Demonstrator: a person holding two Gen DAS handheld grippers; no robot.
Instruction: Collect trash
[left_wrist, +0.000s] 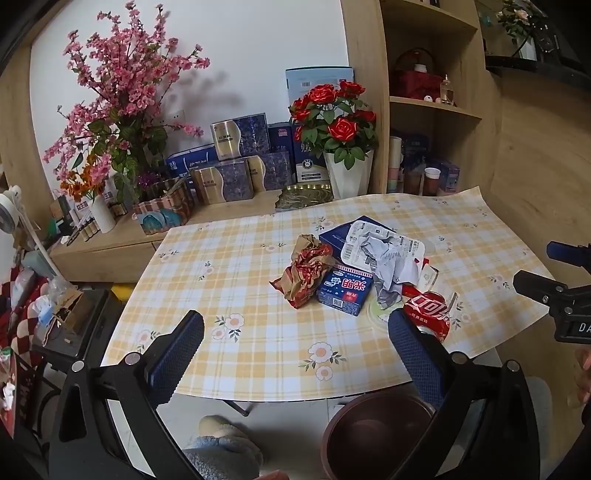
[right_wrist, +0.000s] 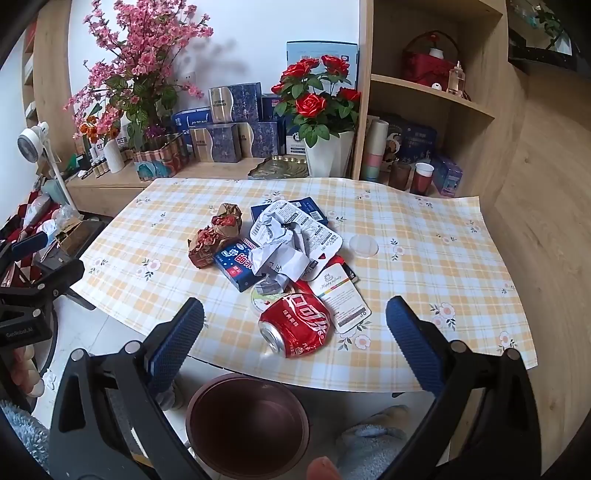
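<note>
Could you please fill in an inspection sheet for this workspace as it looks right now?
Surface: table under a yellow plaid floral cloth.
Job's things: crushed red can on its side near the front edge; crumpled white paper, blue carton, brown-red wrapper and white card piled mid-table; dark bin on the floor below the edge, looks empty.
Clutter: clear lid lying apart, right of the pile.
Grippers: left gripper and right gripper both open, holding nothing, short of the pile.
Cables: nothing seen.
Surroundings: rose pot, pink blossoms, stacked boxes, wooden shelves.
</note>
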